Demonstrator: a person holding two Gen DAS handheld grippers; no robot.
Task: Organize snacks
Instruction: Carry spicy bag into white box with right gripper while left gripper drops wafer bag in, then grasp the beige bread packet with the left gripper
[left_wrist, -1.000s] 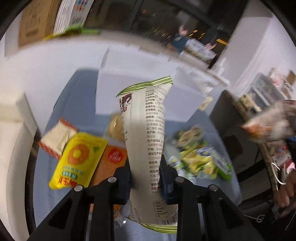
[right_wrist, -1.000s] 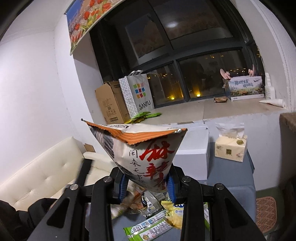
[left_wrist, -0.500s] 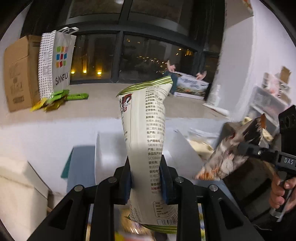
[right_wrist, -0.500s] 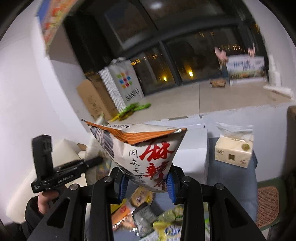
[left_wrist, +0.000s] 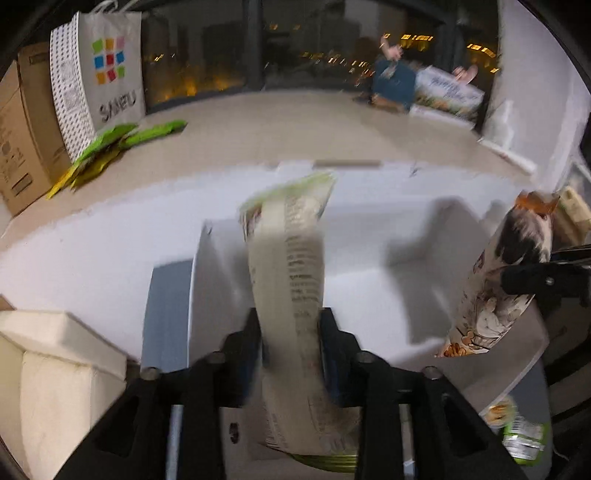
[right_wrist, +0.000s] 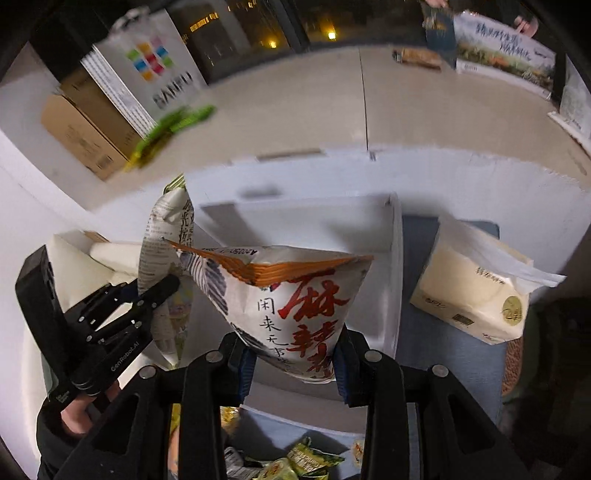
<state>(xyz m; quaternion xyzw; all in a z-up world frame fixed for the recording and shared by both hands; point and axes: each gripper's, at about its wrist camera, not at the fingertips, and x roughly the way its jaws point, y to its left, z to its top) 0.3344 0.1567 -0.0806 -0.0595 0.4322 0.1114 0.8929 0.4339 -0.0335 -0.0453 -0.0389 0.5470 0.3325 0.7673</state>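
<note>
Over the open white box (left_wrist: 369, 280), two snack bags hang upright, long axes vertical. The left hand-held gripper (left_wrist: 291, 343), jaws opening, lets its green-edged bag (left_wrist: 291, 258) slip from the pads. At its 3 o'clock, the right hand-held gripper (right_wrist: 291, 363), also easing open, grips the orange-topped bag (right_wrist: 295, 291). Box walls ring ample room below.

1. The green-edged snack bag (left_wrist: 291, 295) is smeared by motion in the left wrist view; its print is unreadable, and its lower end is hidden behind the black fingers (left_wrist: 243, 354).
2. The orange-topped bag (right_wrist: 295, 306) hides much of the white box (right_wrist: 395, 295).
3. Small packets (right_wrist: 295, 461) are cut off by the bottom edge.
</note>
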